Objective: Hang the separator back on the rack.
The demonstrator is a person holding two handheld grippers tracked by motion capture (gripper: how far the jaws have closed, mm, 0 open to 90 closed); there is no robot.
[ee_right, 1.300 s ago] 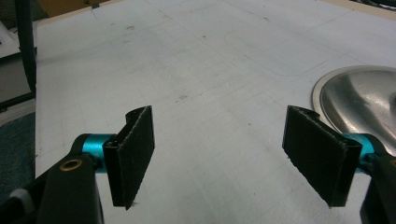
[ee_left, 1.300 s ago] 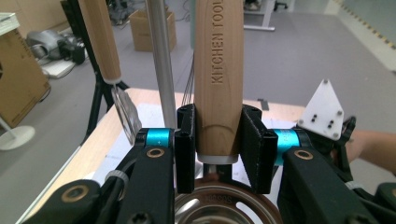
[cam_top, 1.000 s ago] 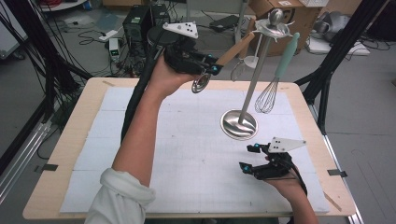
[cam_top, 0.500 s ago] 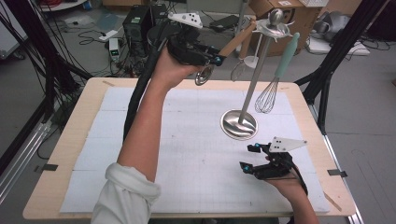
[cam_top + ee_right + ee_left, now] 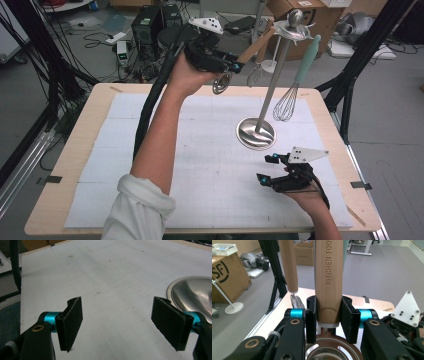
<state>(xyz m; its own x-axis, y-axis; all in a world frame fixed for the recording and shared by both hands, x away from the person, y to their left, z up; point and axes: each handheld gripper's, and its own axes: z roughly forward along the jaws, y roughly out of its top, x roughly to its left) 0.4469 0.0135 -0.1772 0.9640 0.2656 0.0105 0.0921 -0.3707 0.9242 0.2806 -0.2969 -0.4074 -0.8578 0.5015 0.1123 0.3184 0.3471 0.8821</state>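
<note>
Since a second ago, the left gripper (image 5: 235, 65) has lifted the wooden-handled strainer (image 5: 222, 82) up and away from the bench (image 5: 65, 200), closer to the top of the utensil stand (image 5: 280, 70); the right gripper (image 5: 270, 170) has not moved.

From the high view, the left gripper sits at about 12 o'clock over the far edge of the bench, clenched on the strainer's wooden handle, whose far end points toward the stand's top at 1 o'clock. The strainer's round metal head hangs just below the gripper. A whisk (image 5: 290, 95) with a pale green handle hangs from the stand, and the stand's round base rests on the white mat (image 5: 200, 165). The right gripper lies at 4 o'clock on the mat, near the base but apart from it.

In the left gripper view, both black pads press the handle (image 5: 329, 280), stamped with lettering, which runs upright to 12 o'clock. A second wooden handle (image 5: 288, 265) hangs at 11 o'clock.

In the right gripper view, the jaws stand released and apart over the mat, with the stand's base (image 5: 192, 293) at 3 o'clock.
</note>
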